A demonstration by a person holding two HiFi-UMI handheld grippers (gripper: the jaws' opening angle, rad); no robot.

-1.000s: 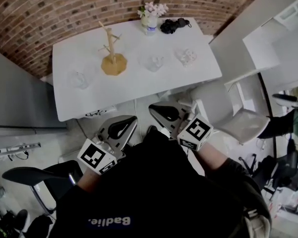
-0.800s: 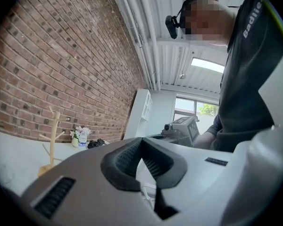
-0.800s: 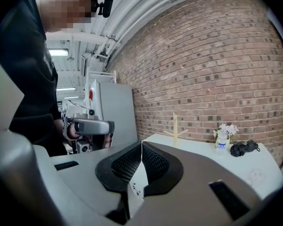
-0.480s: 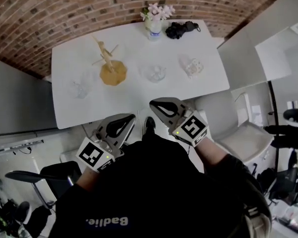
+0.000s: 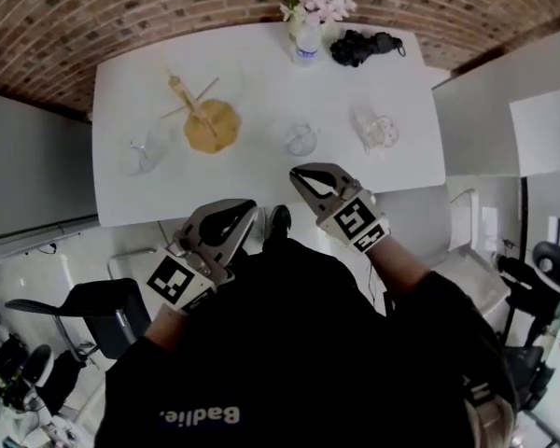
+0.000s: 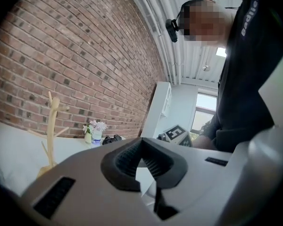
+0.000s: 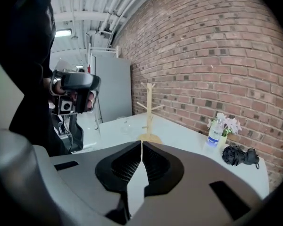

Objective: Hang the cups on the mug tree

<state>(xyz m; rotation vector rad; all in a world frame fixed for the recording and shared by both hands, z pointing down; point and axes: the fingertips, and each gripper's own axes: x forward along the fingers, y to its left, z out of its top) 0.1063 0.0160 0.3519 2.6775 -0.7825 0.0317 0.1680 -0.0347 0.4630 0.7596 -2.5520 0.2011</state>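
**A:** Start nearest. What are the hands doing?

**B:** Both are low in front of the person's dark top. The left gripper [image 5: 245, 209] has its jaws pressed together with nothing between them, and it sits short of the white rectangular table [image 5: 252, 73]. The right gripper [image 5: 297, 174] is closed and empty too, and its tips show over the table's near edge.

**A:** And the cups?

**B:** There are three, all standing on the table, none hung. The middle clear glass cup [image 5: 301, 140] is just beyond the right gripper's tips. The right clear glass cup [image 5: 378, 131] stands further right. The left clear glass cup [image 5: 145, 149] is near the pale wooden mug tree with a round base [image 5: 210, 124], on its left. The tree's pegs are bare.

**A:** Behind that?

**B:** A small bottle of pink flowers [image 5: 310, 26] and a black bundle [image 5: 359, 47], at the table's far edge by the red brick wall [image 5: 121, 7].

**A:** So which step is this?

**B:** I'd judge it's the reach for a first cup, with nothing grasped yet. Next the right gripper's jaws must part and close squarely on the middle cup. Glass is slippery, and I can't make out the handles from here.
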